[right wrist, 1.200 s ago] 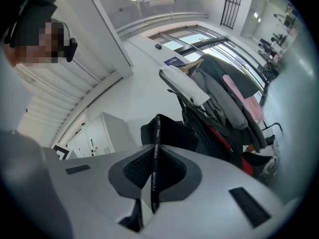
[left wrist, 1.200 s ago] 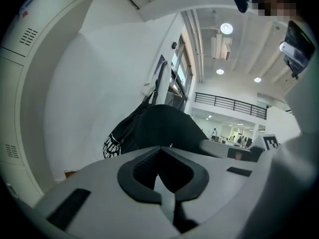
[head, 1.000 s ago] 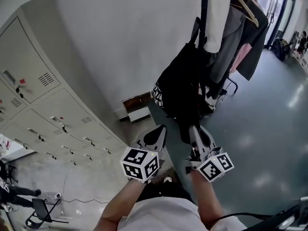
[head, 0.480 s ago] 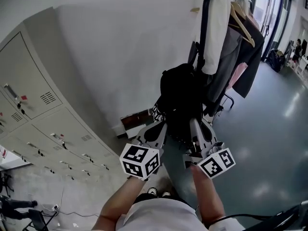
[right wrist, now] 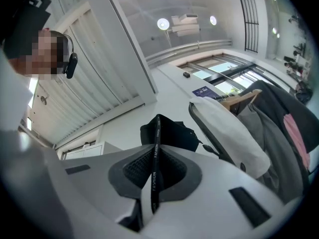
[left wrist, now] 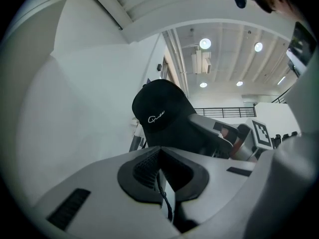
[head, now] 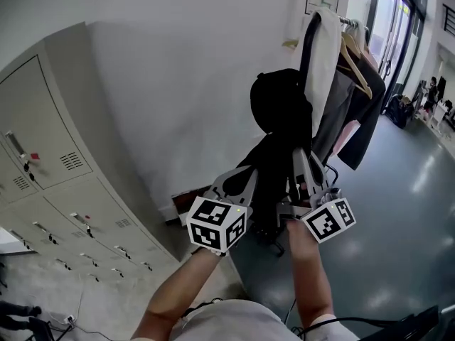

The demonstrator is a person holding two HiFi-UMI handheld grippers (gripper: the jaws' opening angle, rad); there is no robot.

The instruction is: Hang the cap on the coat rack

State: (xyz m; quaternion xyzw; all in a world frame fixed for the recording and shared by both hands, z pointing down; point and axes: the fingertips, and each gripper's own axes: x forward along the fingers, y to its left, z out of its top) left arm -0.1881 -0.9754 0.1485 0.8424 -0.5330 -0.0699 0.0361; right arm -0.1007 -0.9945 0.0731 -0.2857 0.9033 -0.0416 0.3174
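Nearest, the left gripper has its pads together on a thin black edge of the cap. Just right of it, the right gripper is clamped on the cap's strap. The cap is raised between them, just left of the coat rack, where clothes hang farther right.

A glossy grey-blue floor carries a bank of pale grey metal lockers along the white wall — and a black-poled coat rack, hung with white, grey, dark and pink garments.
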